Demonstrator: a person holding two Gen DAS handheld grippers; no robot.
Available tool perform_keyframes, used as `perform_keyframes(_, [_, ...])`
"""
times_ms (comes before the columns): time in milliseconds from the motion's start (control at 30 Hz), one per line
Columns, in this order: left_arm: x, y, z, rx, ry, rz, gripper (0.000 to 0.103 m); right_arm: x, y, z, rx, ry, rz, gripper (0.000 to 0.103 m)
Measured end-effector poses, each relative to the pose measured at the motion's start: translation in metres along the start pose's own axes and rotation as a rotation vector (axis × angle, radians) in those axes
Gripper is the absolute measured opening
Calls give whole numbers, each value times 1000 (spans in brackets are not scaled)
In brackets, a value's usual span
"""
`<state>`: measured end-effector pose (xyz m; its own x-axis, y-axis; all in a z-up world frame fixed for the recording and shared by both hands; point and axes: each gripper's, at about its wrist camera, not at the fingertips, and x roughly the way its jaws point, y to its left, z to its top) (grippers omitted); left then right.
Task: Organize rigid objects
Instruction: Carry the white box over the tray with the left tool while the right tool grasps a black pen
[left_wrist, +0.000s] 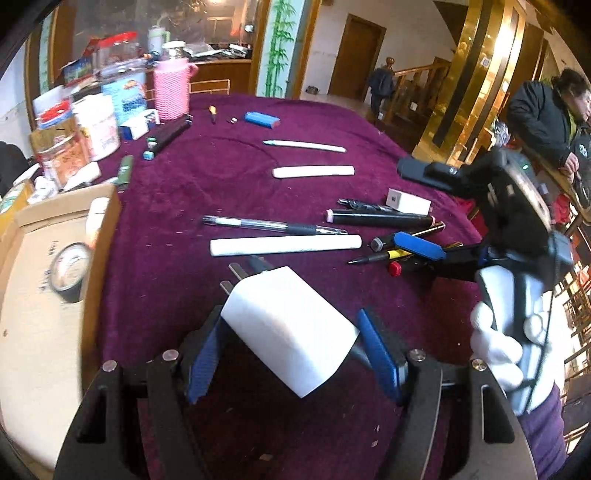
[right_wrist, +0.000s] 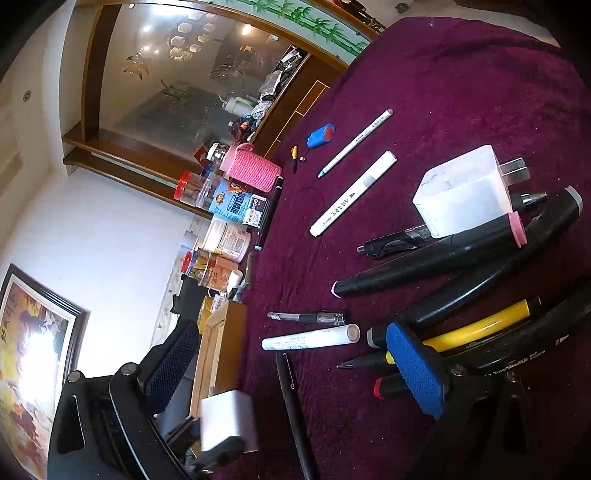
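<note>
My left gripper (left_wrist: 291, 347) is shut on a white plug adapter (left_wrist: 288, 332), held above the purple cloth with its metal prongs pointing away; it also shows in the right wrist view (right_wrist: 227, 419). My right gripper (right_wrist: 288, 369) is open and empty, its blue pads (right_wrist: 415, 365) spread wide over a heap of pens and markers (right_wrist: 461, 332). A second white plug adapter (right_wrist: 461, 195) lies on that heap. White markers (left_wrist: 284, 245), a clear gel pen (left_wrist: 273, 225) and a blue battery pack (left_wrist: 261, 119) lie on the cloth.
Jars, boxes and a pink knitted bottle cover (left_wrist: 171, 88) crowd the table's far left. An open cardboard box (left_wrist: 44, 280) with a tape roll sits at the left edge. A person (left_wrist: 550, 110) leans on a railing at the right.
</note>
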<state>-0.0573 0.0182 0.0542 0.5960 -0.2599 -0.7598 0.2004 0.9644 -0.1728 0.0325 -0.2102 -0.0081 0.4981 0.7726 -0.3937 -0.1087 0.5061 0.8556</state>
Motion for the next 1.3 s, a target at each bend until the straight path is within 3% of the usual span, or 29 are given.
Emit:
perform_keyframes(167, [-36,28,-16,-53,-42,15,70,3,0,-1,-13,17,19,103])
perform_keyframes(233, [-53,45,-25,-82,-64,21,70,4,2,-2,-31,20,8,103])
perform_keyframes(333, [-77,70,-36,-123,-98,36,70,6,16,-8,-113,9,-76,103])
perform_keyframes(433, [-98,93,-46,-146,-129,57,70,12,38,-19,-160,56,-56,103])
perform_keyframes(500, [-106,105,-51,-157,-147,68,70,23,66,-34,-273,106,-132,103])
perform_keyframes(567, [-110,118,-56,-176,-163,65,70,45,90,-53,-421,183,-267,101])
perform_keyframes(700, [-109,140,-64,-230,-159,43,70,92,103,-84,-615,303,-495,59])
perform_keyframes(767, [-110,149,-68,-249,-159,36,70,102,103,-92,-684,279,-565,53])
perform_keyframes(833, [-114,155,-72,-256,-170,34,70,110,103,-95,-722,264,-635,28])
perform_keyframes(867, [-116,157,-73,-257,-175,35,70,111,102,-96,-735,249,-675,22])
perform_keyframes(900, [-119,161,-73,-259,-183,37,70,110,102,-96,-732,250,-671,16])
perform_keyframes(1100, [-126,184,-73,-293,-206,56,71,94,107,-100,-679,216,-626,16])
perform_keyframes(1300, [-128,208,-63,-315,-196,77,70,78,145,-95,-600,179,-431,16])
